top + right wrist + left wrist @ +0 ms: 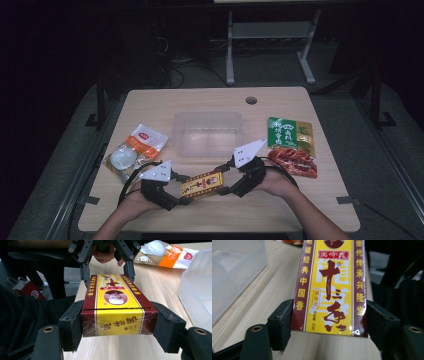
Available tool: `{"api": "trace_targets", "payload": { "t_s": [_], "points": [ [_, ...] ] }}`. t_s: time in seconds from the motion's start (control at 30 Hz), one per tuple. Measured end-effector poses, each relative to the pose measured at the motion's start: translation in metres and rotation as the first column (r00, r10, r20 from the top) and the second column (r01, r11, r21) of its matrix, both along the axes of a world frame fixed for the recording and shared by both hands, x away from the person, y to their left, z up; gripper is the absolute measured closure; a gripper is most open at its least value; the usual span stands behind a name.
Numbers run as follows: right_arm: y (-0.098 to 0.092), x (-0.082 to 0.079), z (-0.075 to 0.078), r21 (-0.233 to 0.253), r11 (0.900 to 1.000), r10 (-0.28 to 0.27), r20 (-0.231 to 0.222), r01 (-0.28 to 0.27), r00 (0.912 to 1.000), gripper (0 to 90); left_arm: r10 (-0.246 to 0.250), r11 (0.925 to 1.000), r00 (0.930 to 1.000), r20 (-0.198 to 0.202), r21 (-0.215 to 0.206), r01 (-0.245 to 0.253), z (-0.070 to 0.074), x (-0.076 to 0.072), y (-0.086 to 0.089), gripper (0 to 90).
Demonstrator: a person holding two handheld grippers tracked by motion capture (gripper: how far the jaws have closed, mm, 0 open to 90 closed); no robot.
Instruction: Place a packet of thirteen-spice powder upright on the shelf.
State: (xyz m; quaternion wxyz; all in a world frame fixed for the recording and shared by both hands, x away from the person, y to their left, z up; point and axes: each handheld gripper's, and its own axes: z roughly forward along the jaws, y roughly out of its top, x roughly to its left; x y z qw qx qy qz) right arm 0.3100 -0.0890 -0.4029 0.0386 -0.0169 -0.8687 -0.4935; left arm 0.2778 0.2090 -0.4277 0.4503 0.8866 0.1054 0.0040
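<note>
A yellow and dark red box (202, 183) with Chinese print is held between both grippers near the table's front edge. My left gripper (181, 192) is shut on its left end; in the left gripper view the box (329, 287) sits between the two black pads (280, 322). My right gripper (223, 179) is shut on the other end, and the right gripper view has the box (117, 307) clamped by its pads (71, 325), with the left gripper (107, 270) gripping the far end. The box looks raised slightly off the wood.
A clear plastic tub (207, 133) stands just behind the box at the table's middle. An orange and white packet (135, 147) lies at the left. A green and red snack bag (292, 145) lies at the right. The table has a round hole (251, 100) at the back.
</note>
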Motion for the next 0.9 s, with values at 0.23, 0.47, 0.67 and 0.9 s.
{"api": "trace_targets", "payload": {
  "t_s": [0.23, 0.47, 0.67, 0.9],
  "points": [
    [-0.006, 0.002, 0.0, -0.032, 0.999, -0.041, 0.023, 0.042, 0.9989, 31.9, 0.051, 0.998, 0.9987, -0.006, 0.037, -0.051, -0.006, -0.001, 0.008, 17.3],
    [-0.013, 0.002, 0.005, -0.028, 0.993, -0.11, 0.031, 0.111, 0.9935, 32.0, 0.13, 0.9906, 0.9915, -0.006, 0.043, -0.13, -0.008, -0.006, 0.013, 17.4],
    [-0.015, 0.006, 0.011, -0.043, 0.986, -0.157, 0.04, 0.159, 0.9867, 32.0, 0.138, 0.9893, 0.9905, -0.004, 0.049, -0.137, -0.01, -0.005, 0.012, 17.5],
    [-0.016, 0.017, 0.023, -0.039, 0.979, -0.196, 0.069, 0.199, 0.9782, 32.0, 0.142, 0.9886, 0.9898, -0.007, 0.051, -0.142, -0.012, -0.006, 0.011, 17.3]
  ]
}}
